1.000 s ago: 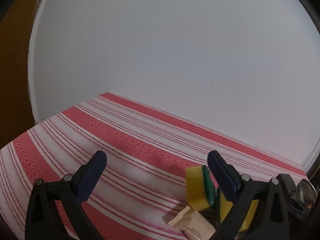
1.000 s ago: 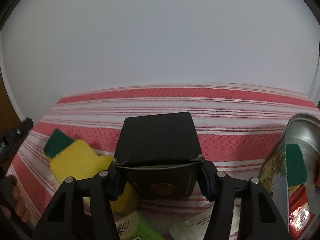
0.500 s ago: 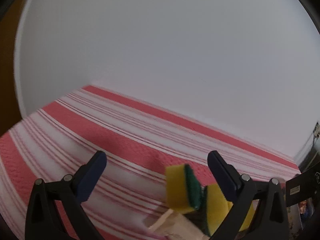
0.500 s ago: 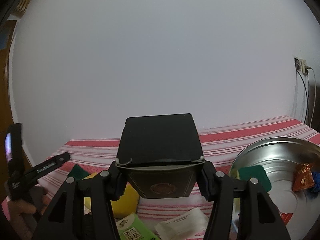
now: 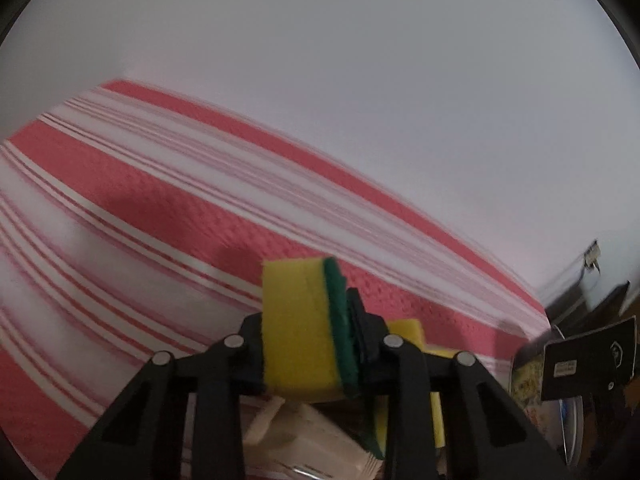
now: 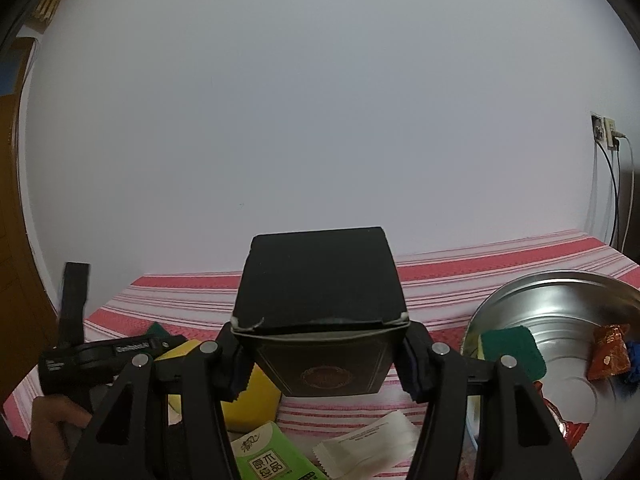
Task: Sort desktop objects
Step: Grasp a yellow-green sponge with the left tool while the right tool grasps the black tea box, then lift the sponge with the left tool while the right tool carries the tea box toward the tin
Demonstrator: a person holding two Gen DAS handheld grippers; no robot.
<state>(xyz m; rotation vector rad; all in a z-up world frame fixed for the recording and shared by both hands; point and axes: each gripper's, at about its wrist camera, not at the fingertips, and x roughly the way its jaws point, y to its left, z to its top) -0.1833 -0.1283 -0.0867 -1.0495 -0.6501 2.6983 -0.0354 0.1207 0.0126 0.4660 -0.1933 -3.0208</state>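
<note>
Left wrist view: the left tongs (image 5: 306,340) are clamped on a yellow-and-green sponge (image 5: 306,330), held on edge above the red-striped tabletop (image 5: 120,216), a second sponge (image 5: 412,330) just behind. Right wrist view: the right tongs (image 6: 320,354) are clamped on a black box (image 6: 320,312), raised over the tabletop beside a steel basin (image 6: 576,292) holding a green sponge (image 6: 514,350) and snack packets (image 6: 608,352).

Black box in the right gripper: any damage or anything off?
Yes, minor. The black box has a frayed, torn top front edge, white card showing at both corners, worst at its left corner. Otherwise it sits square in the right gripper. Nothing looks spilled; the metal bowl stands upright.
</note>
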